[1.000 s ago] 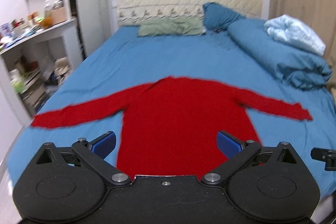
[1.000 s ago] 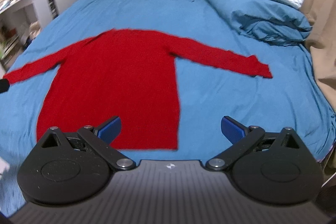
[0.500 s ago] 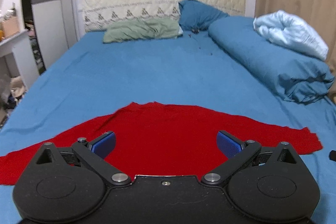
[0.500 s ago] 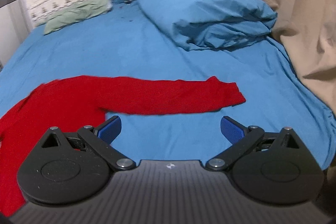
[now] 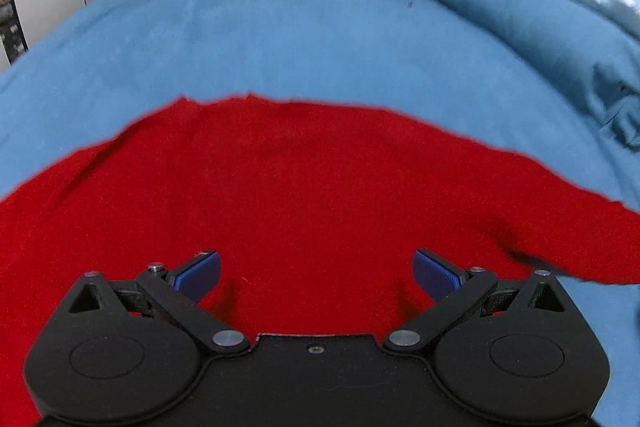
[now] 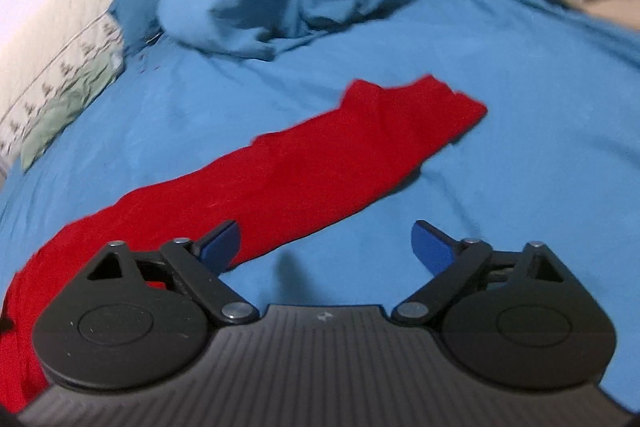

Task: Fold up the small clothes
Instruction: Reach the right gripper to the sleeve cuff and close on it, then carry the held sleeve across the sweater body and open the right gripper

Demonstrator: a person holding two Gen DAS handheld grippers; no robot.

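The red sweater lies flat on the bed. Its sleeve runs up and rightward, its lower part nearest the right claw; the left claw hovers over the body. Both gape, empty. Only the right view shows the cuff, somewhat blurred.

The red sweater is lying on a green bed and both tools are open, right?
Not quite. The bed is blue, not green, as the left wrist view shows. The red sweater does lie on it, and the left tool and right tool are both open.
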